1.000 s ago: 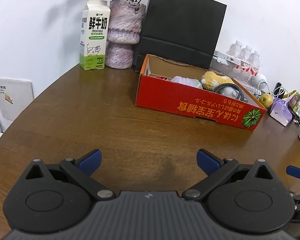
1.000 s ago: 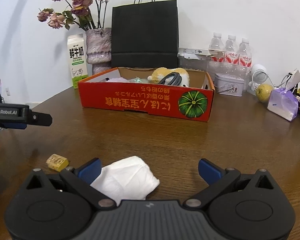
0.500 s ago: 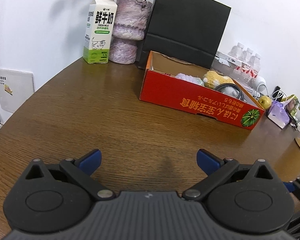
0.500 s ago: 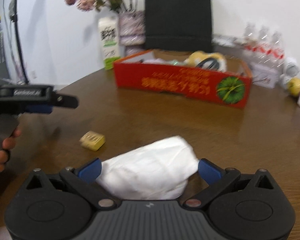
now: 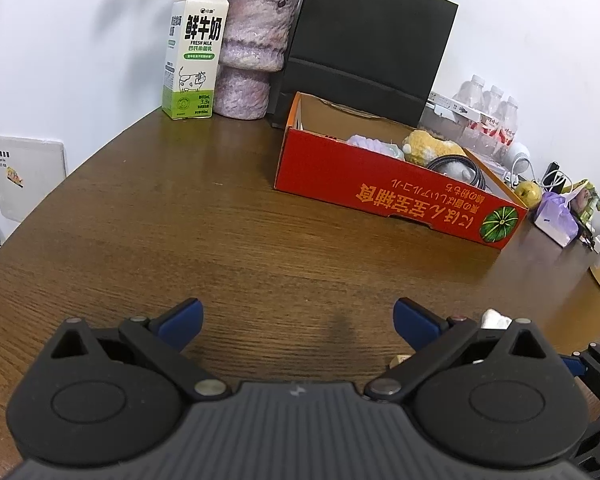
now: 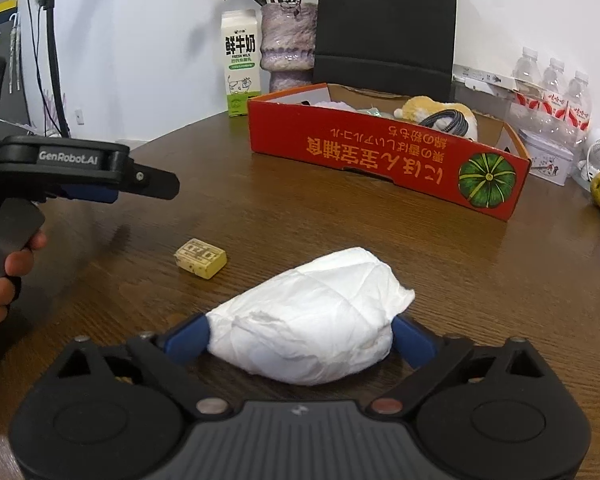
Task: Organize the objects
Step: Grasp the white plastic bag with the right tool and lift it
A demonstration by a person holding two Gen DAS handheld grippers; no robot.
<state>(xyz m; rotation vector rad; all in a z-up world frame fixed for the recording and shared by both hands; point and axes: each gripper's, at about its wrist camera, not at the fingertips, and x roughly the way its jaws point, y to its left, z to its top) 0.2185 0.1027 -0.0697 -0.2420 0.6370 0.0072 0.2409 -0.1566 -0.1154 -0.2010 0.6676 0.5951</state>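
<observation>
Nearest, at the bottom centre of the right wrist frame, the right gripper (image 6: 300, 338) is seen partly closed, its blue fingertips (image 6: 188, 338) pressed against both sides of a crumpled white tissue wad (image 6: 312, 320) that rests on the brown table (image 6: 340, 224). Slightly farther, at centre left, a small yellow block (image 6: 200, 258) lies apart from the wad, while the left gripper (image 5: 296, 318) is held wide open over bare wood with nothing between its fingers. Farther back, the red cardboard box (image 6: 384, 160) with a yellow plush toy (image 6: 436, 110) inside is shown at upper centre, and a milk carton (image 6: 241, 62), a vase (image 6: 288, 40) and a black paper bag (image 6: 386, 26) are lined up against the wall.
</observation>
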